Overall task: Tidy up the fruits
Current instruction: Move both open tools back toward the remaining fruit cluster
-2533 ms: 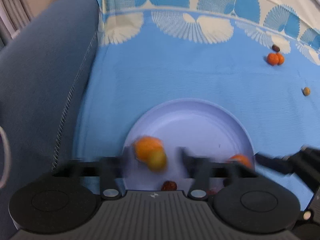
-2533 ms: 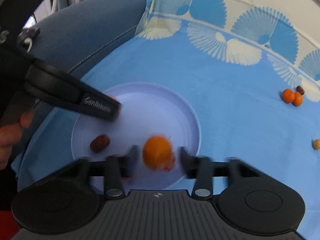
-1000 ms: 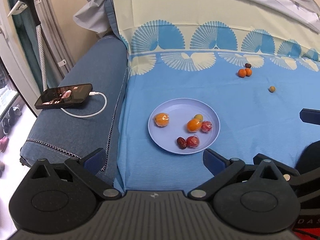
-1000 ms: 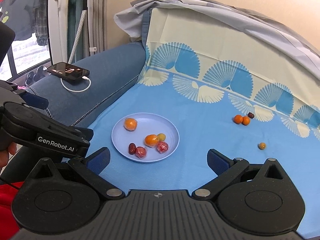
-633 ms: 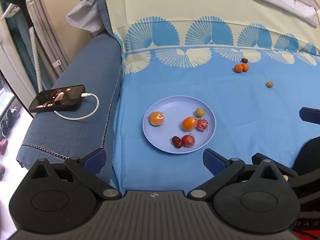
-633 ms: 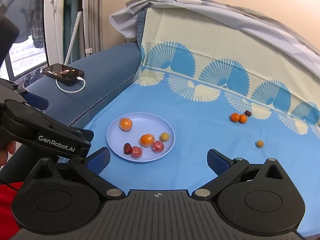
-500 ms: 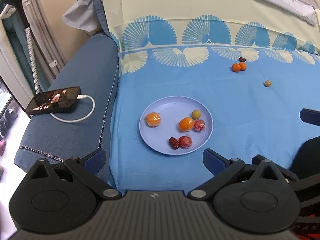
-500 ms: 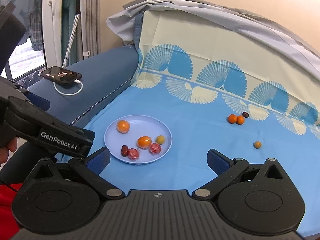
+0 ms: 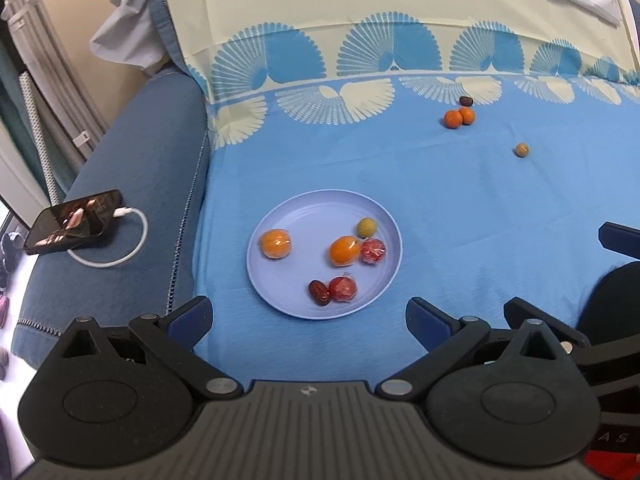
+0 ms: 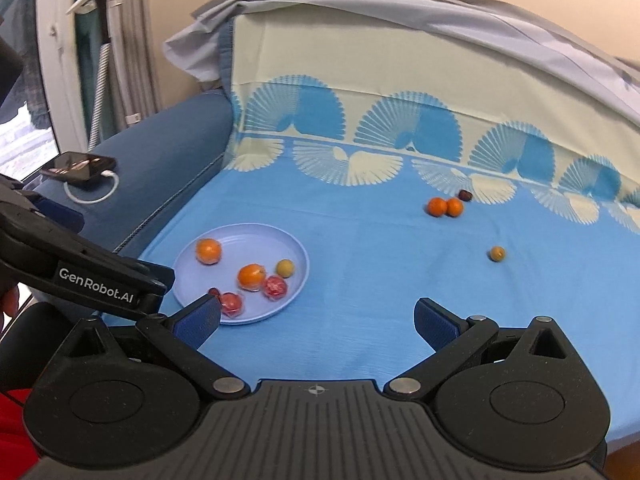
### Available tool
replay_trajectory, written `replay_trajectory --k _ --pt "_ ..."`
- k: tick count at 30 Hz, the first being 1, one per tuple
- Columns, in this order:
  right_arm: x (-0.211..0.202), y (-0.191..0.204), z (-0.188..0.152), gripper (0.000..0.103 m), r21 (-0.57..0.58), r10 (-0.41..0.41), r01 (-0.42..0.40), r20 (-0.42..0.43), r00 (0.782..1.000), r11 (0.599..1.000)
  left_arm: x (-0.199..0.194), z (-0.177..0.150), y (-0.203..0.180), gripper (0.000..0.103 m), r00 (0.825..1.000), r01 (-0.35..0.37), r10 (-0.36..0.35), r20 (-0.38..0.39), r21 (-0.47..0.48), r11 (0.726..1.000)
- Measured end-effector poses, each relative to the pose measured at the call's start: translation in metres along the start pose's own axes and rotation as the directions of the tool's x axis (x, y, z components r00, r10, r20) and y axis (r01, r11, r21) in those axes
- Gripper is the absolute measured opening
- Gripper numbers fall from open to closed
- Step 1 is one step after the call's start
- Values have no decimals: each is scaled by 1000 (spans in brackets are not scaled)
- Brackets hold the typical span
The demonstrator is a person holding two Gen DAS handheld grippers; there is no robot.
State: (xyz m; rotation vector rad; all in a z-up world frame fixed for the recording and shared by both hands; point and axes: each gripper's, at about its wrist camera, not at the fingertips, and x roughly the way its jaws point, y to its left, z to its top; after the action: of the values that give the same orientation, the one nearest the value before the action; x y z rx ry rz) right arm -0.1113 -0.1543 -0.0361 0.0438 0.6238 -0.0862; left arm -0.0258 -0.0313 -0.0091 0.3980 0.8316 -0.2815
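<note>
Hovering wide-spread and empty near the lavender plate (image 9: 384, 220) are the left claw (image 9: 308, 320) and right claw (image 10: 316, 320), the plate carrying six fruits while two oranges (image 9: 459, 117), a date (image 9: 466, 101) and a small yellowish fruit (image 9: 521, 149) are lying well beyond it.

Bright, even, diffuse illumination in both views, with daylight entering at the far left edge. Overexposed white patch at the lower left of the left wrist view. Soft, faint shadows beneath the plate (image 9: 390, 276) and fruit; no harsh glare on the blue sheet (image 9: 460, 208). Strong fisheye curvature, bending the sofa arm (image 10: 160, 148) and the fan-patterned border toward the rim. Dark vignetted corners. Slight motion softness in the right wrist view; sharper centre in the left wrist view.
</note>
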Motion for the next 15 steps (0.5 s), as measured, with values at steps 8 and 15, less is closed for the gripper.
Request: replay_trajectory --k 8,15 --pt "15 -35 -3 102 84 -41 43 -22 999 995 19 21 -20 103 999 25 -25 -25 25 999" --pt "36 -86 -5 102 192 -141 149 -53 989 970 42 51 -49 103 997 63 -60 -37 61 996"
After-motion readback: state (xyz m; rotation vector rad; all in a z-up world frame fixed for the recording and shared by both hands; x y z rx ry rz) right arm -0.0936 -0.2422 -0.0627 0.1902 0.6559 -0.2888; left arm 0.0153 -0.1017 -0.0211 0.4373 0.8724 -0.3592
